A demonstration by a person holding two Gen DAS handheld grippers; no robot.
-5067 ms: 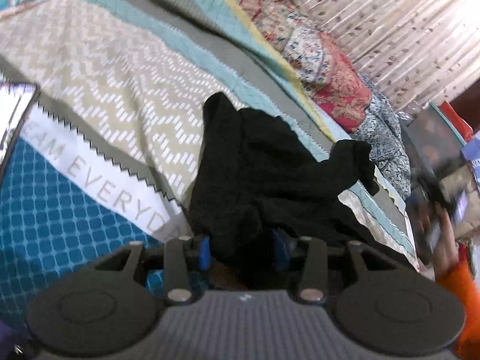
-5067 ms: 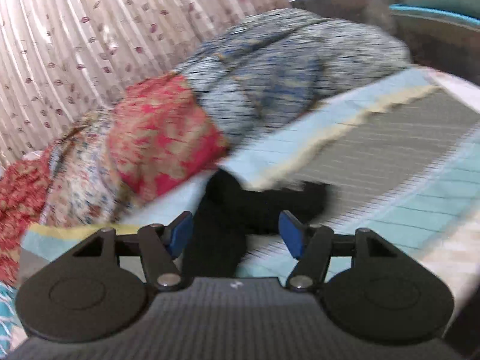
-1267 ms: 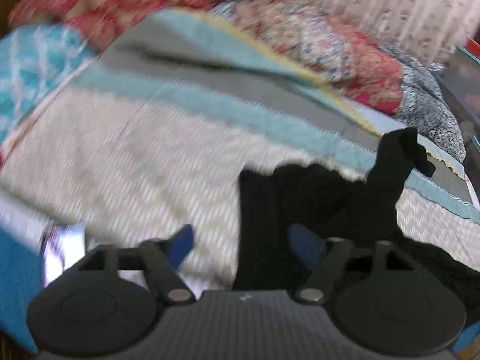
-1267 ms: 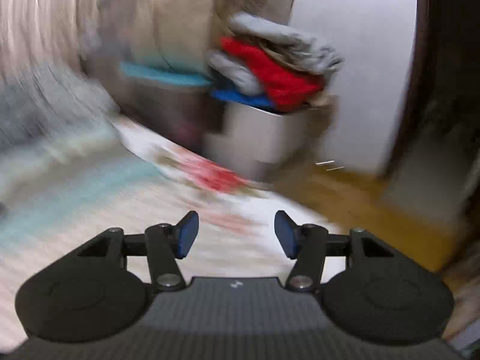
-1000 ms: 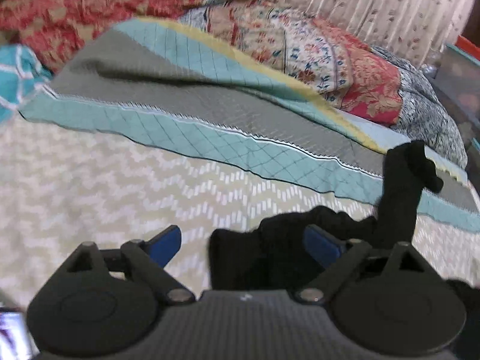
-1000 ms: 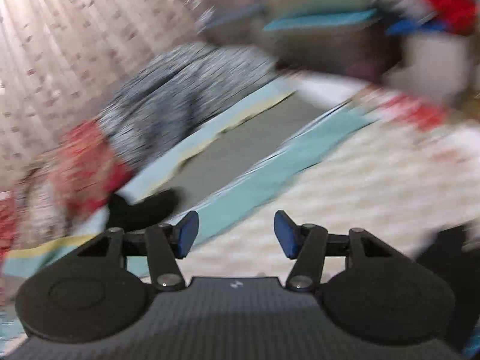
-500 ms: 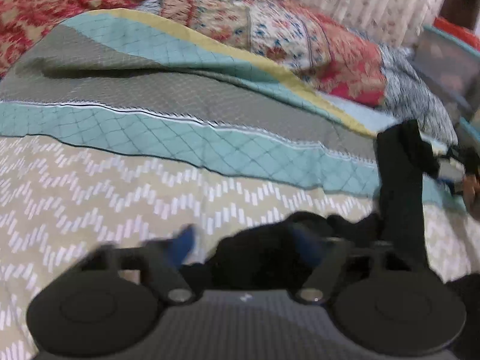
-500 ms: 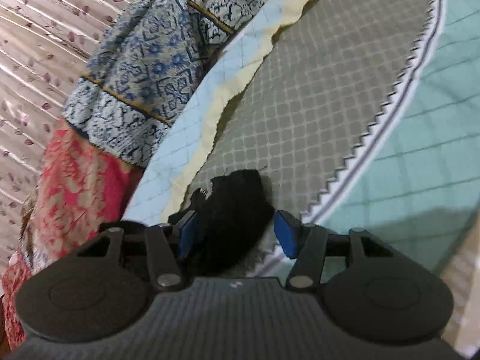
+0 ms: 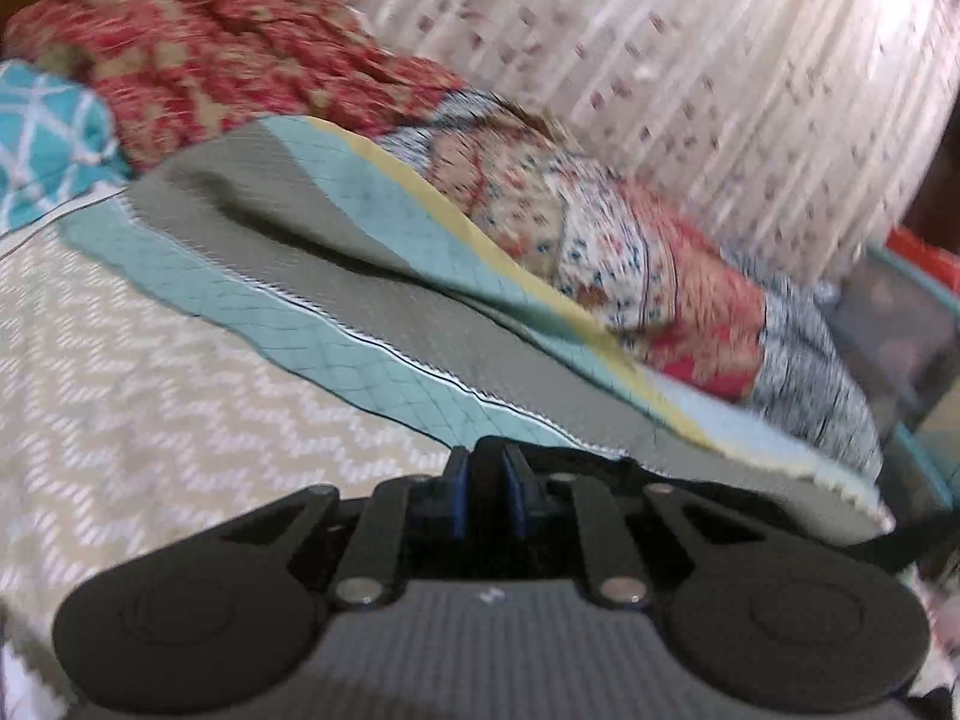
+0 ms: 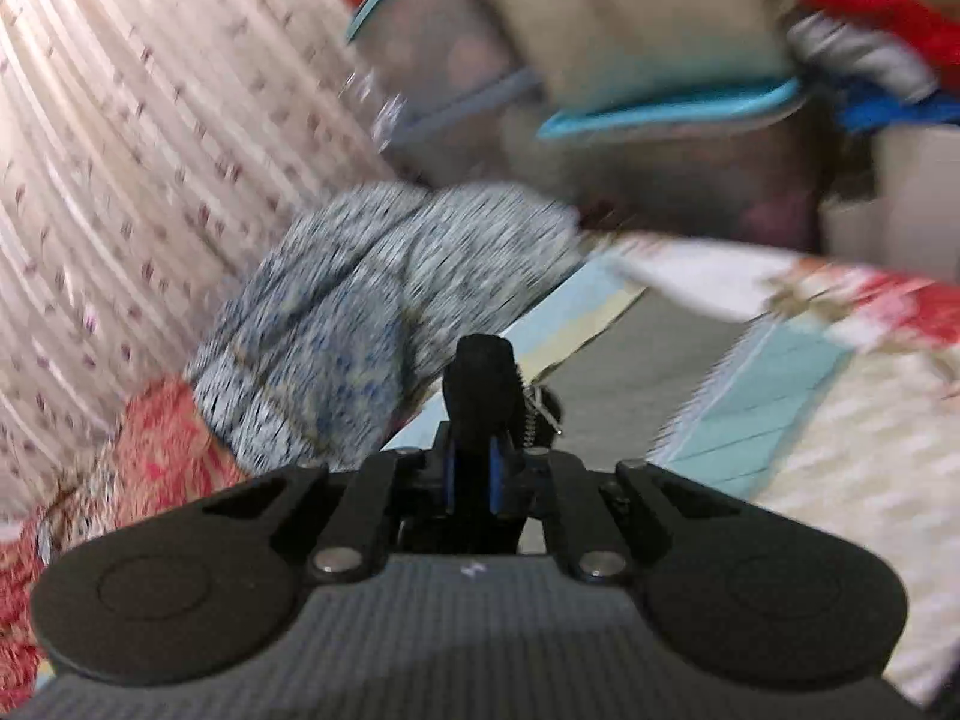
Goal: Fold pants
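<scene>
**Both grippers pinching black cloth, pants strung between them**

I've got the left gripper (image 9: 487,495) with its blue pads pressed together on a fold of the black pants (image 9: 690,489). The right gripper (image 10: 471,474) is closing, and the frame shows black fabric already squeezed between its pads, a nub of it poking up past the fingertips with a zipper (image 10: 534,414) dangling just beside it. So I read that end as the waist or fly.

My landmark is the quilt (image 9: 336,324) with its teal and grey bands. In the left wrist view, the pants run from the jaws off to the right, low along the near side of the quilt's grey band, as a dark strip toward the frame edge. That is the relation I'm working from: the long axis looks to run sideways between my two hands, not away from me, and each hand owns one end. Neither is nearer; both are on it.

The left view gives me the span of cloth but no zipper. The right view gives me the zipper and the pinch, but nothing of the hanging length, with the blue-grey patterned pillow (image 10: 360,306) behind. Both frames are blurred, so I can't say whether the cloth is clear of the quilt.

My guess: spread it taut before laying it flat.
</scene>
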